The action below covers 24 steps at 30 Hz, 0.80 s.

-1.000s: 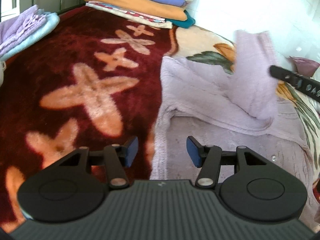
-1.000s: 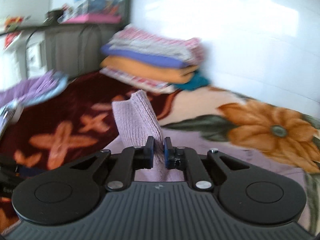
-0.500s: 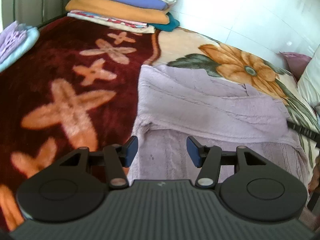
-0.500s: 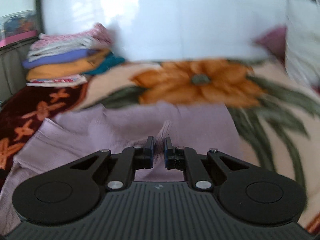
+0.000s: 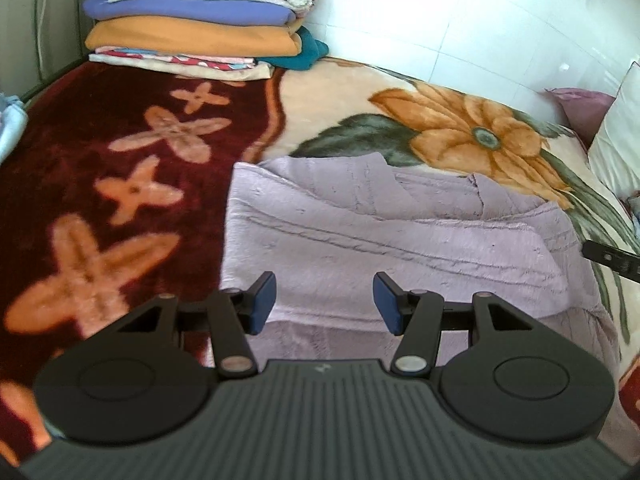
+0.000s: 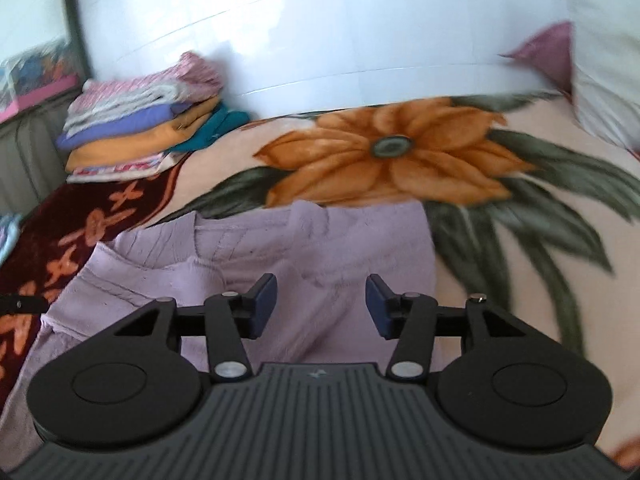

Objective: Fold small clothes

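1. Upper left of the left wrist view: a stack of folded blankets (image 5: 200, 28), well apart from the work.
2. Centre: the lilac garment (image 5: 380, 236) lies partly folded on the floral blanket (image 5: 132, 168).
3. Lower centre: the left gripper (image 5: 324, 306) is parted, empty.
4. The right gripper (image 6: 320, 306) is opening, pinching nothing; the loose fold may spring back.

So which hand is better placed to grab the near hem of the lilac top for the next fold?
Probably left: the left gripper hovers open right above the lilac top's near fold edge. The right gripper, jaws opening, nothing between them, sits over its middle.
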Each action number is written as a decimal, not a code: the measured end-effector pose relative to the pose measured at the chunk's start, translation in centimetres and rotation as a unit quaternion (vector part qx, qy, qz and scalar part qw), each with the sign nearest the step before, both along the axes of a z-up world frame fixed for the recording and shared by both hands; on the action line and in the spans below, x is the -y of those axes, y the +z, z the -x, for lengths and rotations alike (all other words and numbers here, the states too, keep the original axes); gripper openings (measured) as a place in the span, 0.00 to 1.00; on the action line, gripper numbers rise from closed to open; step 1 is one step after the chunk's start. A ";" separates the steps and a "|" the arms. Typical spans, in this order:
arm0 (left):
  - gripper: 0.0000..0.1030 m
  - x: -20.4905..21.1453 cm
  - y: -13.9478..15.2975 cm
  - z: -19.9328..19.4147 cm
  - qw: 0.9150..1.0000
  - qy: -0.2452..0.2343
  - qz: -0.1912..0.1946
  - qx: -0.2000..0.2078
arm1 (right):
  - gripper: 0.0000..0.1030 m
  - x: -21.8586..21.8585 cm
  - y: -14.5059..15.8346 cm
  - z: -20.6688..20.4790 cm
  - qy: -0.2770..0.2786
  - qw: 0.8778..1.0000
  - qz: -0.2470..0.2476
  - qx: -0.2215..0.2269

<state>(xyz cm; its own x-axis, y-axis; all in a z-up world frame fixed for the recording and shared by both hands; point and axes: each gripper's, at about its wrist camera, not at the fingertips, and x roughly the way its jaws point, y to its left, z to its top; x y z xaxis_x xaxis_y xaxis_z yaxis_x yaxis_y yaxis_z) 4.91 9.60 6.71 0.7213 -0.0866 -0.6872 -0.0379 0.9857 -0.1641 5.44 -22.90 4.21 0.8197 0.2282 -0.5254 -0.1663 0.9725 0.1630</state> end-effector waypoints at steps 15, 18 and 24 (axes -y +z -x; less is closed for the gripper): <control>0.54 0.4 -2.4 -3.5 0.999 0.006 0.023 0.037 | 0.11 -5.1 -1.3 -4.4 0.123 0.984 0.130 -0.014; 0.54 0.2 -2.7 -3.9 0.998 0.018 0.032 0.052 | 0.11 -4.0 1.2 -3.1 0.076 0.989 0.119 0.041; 0.54 -0.1 -4.7 -5.0 0.998 0.044 0.012 0.045 | 0.11 -0.5 1.0 -3.2 -0.024 0.993 0.107 0.046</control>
